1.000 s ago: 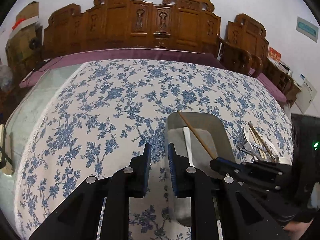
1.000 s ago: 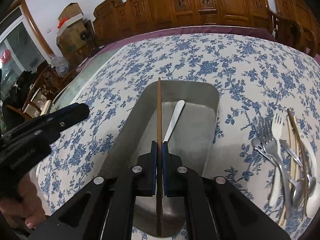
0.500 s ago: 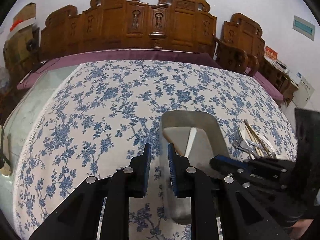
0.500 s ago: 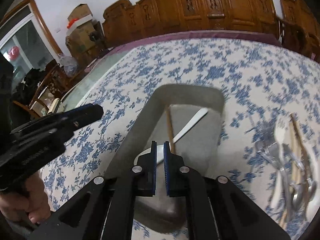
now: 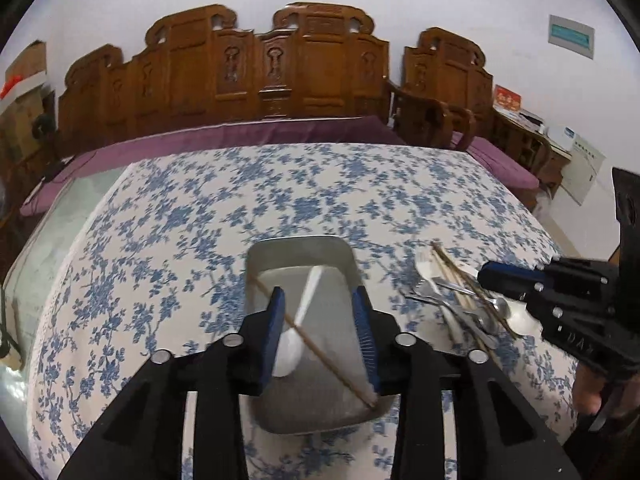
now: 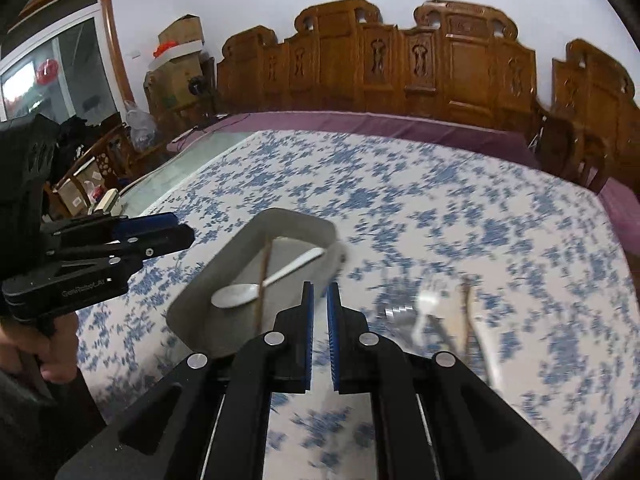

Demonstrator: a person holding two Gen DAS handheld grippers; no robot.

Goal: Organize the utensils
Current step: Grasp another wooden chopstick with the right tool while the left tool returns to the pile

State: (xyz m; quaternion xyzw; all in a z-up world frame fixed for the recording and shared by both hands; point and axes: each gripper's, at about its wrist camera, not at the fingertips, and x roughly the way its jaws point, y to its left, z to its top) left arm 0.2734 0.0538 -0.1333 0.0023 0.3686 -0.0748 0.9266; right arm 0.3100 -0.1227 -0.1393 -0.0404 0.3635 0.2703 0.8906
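Note:
A grey metal tray lies on the floral tablecloth. In it are a white spoon and a wooden chopstick that lies across the spoon. A heap of forks, spoons and chopsticks lies right of the tray, blurred in the right wrist view. My left gripper is open and empty above the tray; it also shows in the right wrist view. My right gripper is empty with a narrow gap between its jaws, between tray and heap; it also shows in the left wrist view.
The blue floral tablecloth covers a wide table with a glass edge at the left. Carved wooden chairs and a purple bench cushion stand behind it. Cardboard boxes are stacked at the far left.
My right gripper let go of the chopstick, which now lies in the tray, and moved right toward the heap. My left gripper opened wide and moved over the tray.

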